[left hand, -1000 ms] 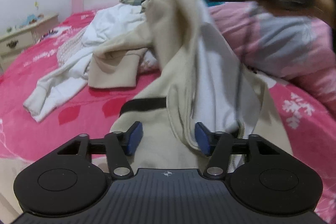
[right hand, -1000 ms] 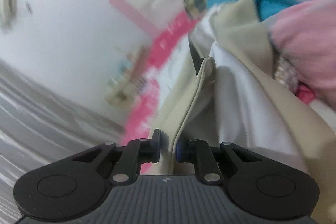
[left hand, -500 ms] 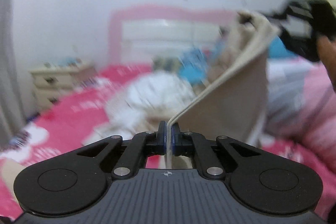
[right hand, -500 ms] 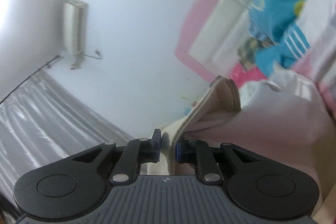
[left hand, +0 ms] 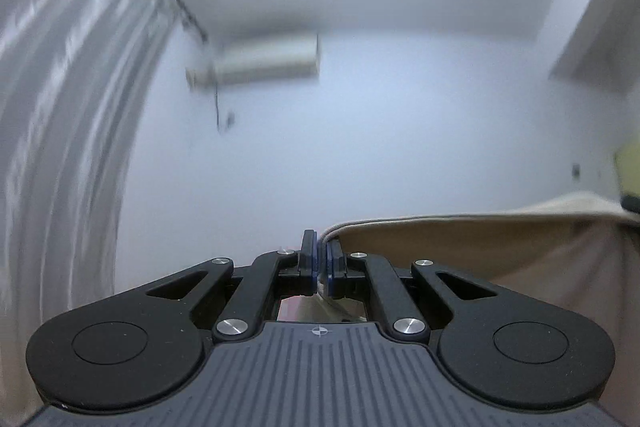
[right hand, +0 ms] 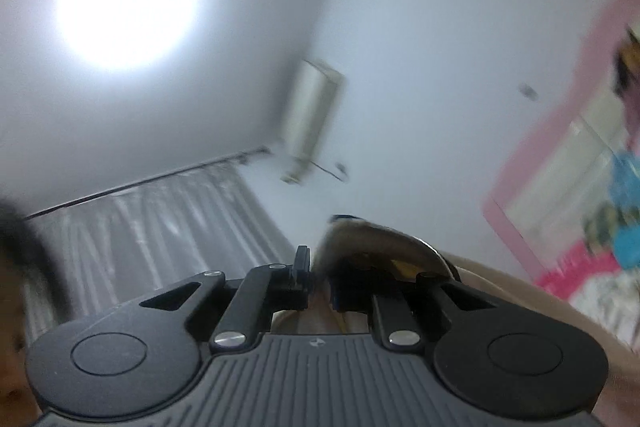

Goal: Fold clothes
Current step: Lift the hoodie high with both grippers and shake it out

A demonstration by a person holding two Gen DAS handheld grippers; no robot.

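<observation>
Left claw (left hand: 319, 269) pinched shut on the edge of the beige garment (left hand: 500, 247), cloth running off rightward in a taut line toward the other hand. Right claw (right hand: 318, 281) also nipping beige cloth, blurred. Both tilted up at the ceiling, garment stretched between, above the bed (right hand: 576, 275).

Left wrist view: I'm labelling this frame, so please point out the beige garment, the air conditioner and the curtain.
beige garment (left hand: 460, 247): left wrist view, on its stretched upper panel.
air conditioner (left hand: 264, 63): left wrist view, on its front casing.
curtain (left hand: 60, 131): left wrist view, on its hanging folds.
</observation>
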